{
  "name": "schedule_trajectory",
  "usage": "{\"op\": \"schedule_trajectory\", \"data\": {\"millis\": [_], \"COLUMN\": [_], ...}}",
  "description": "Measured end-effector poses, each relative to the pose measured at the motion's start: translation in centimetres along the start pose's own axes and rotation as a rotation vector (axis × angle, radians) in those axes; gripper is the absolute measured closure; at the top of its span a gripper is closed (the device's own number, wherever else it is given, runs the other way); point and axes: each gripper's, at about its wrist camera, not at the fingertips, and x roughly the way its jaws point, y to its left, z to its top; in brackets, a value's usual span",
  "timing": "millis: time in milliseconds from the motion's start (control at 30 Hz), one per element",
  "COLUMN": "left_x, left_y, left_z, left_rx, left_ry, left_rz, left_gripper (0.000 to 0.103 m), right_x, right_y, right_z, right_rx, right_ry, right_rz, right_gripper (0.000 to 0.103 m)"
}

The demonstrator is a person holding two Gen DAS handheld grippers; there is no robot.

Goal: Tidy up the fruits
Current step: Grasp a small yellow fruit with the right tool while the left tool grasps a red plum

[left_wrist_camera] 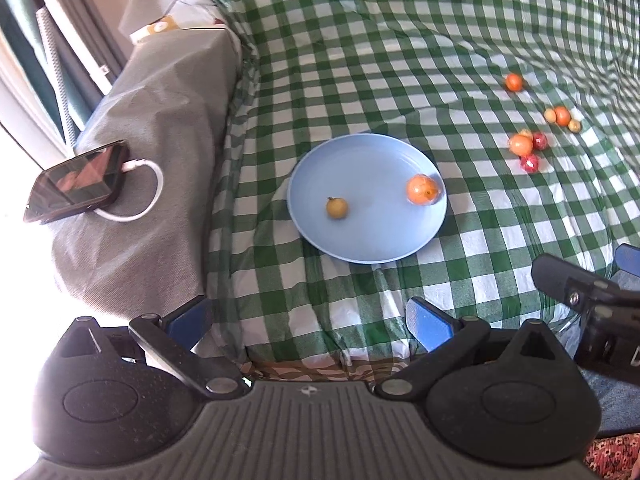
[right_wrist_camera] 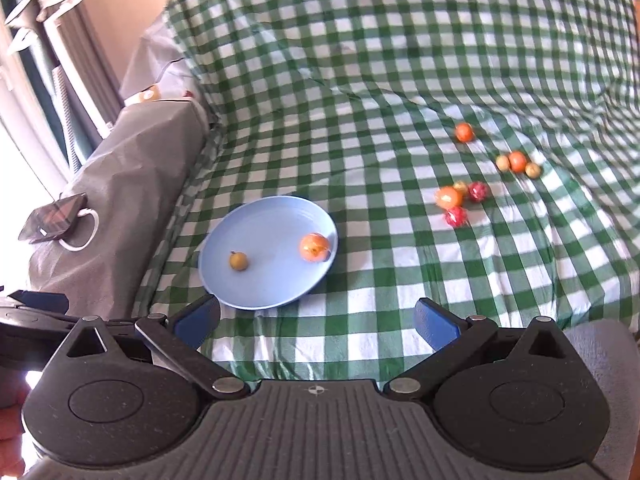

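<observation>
So far the blue plate [right_wrist_camera: 224,264], centre-left of the right wrist view, holds an orange fruit [right_wrist_camera: 315,247] and a small yellow one [right_wrist_camera: 238,260], presumably the collecting spot. Loose fruits [right_wrist_camera: 452,197] lie scattered upper right on the checked bedcover [right_wrist_camera: 360,80] (nothing blocks them). Both the left gripper [left_wrist_camera: 308,316] and right gripper [right_wrist_camera: 316,320] have jaws spread wide, empty. A phone [left_wrist_camera: 74,180] sits far left.

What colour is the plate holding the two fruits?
Light blue; the plate shows best in the left wrist view.

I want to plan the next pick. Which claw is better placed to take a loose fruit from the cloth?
Probably the right claw: open, empty, and nearer the loose fruits, which lie right of the blue plate. The left claw, also open, faces the plate.
</observation>
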Motion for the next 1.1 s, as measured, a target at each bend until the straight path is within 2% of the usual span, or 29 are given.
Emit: {"op": "schedule_trajectory", "data": {"millis": [133, 300, 500, 600, 667, 733, 800, 933, 1033, 1100], "left_x": [1.6, 4.5, 8.3, 10.4, 11.9, 13.6, 15.3, 18.9, 21.1, 22.1], "left_y": [-2.2, -6.5, -13.1, -17.5, -20.3, -22.8, -25.2, -27.9, -28.7, -29.2], "left_z": [1.5, 4.2, 8.2, 10.2, 11.5, 12.6, 13.4, 14.5, 15.1, 15.4], "left_rx": [0.040, 0.117, 0.153, 0.186, 0.194, 0.192, 0.198, 0.181, 0.150, 0.143], "left_ry": [0.014, -0.040, -0.036, -0.054, -0.040, -0.034, -0.028, 0.001, 0.037, 0.054], "left_rz": [0.000, -0.020, -0.172, -0.215, -0.234, -0.259, -0.259, -0.244, -0.265, -0.276], "left_gripper": [0.000, 0.000, 0.000, 0.000, 0.000, 0.000, 0.000, 0.000, 0.000, 0.000], "right_x": [1.5, 3.7, 7.3, 10.2, 12.8, 15.4, 17.9, 22.4, 25.2, 26.1], "right_y": [-2.7, -7.8, -16.2, -20.1, -22.3, -24.5, -26.4, -29.1, -30.8, -31.1], "right_z": [0.5, 1.2, 2.1, 3.7, 5.1, 6.5, 7.8, 9.2, 9.7, 9.8], "right_rx": [0.060, 0.138, 0.217, 0.188, 0.152, 0.120, 0.112, 0.106, 0.122, 0.105], "right_ry": [-0.001, -0.084, -0.175, -0.237, -0.271, -0.289, -0.288, -0.259, -0.199, -0.217], "right_rz": [-0.031, -0.183, -0.347, -0.395, -0.417, -0.417, -0.417, -0.463, -0.444, -0.442], "right_gripper": [0.001, 0.001, 0.001, 0.001, 0.003, 0.017, 0.024, 0.032, 0.035, 0.033]}}
